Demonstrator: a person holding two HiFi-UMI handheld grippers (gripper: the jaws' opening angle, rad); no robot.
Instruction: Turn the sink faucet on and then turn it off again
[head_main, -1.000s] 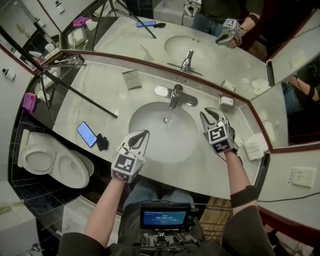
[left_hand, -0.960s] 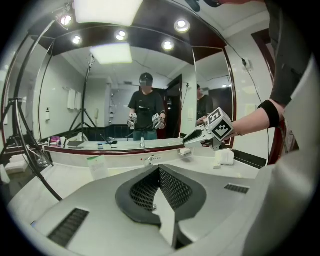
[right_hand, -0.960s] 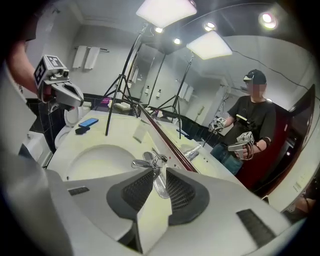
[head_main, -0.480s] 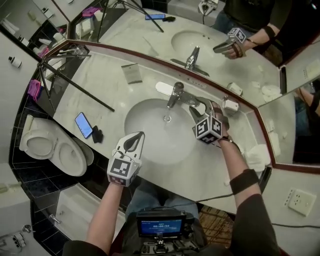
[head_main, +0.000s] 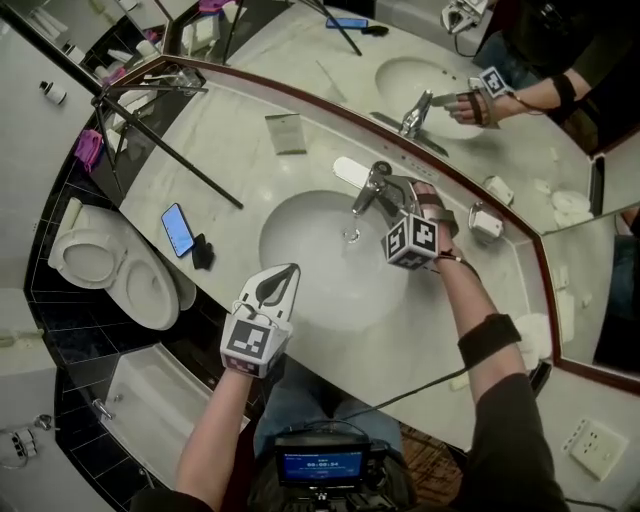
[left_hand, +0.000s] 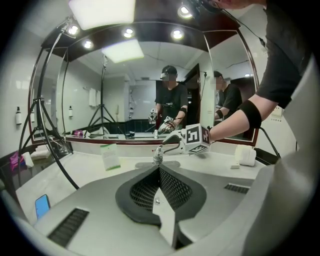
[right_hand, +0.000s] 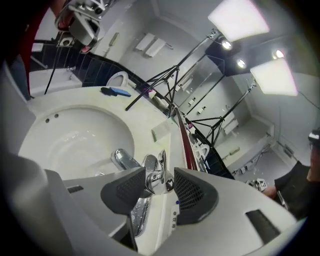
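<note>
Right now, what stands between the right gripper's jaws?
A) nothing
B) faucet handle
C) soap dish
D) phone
B: the right gripper view shows the faucet handle between the jaws of the right gripper, which have just been opening and stand apart on either side of it.

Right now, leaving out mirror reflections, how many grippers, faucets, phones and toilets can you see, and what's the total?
Grippers: 2, the left gripper and the right gripper
Faucets: 1, the faucet
Phones: 1, the phone
Toilets: 1, the toilet
Total: 5
</note>
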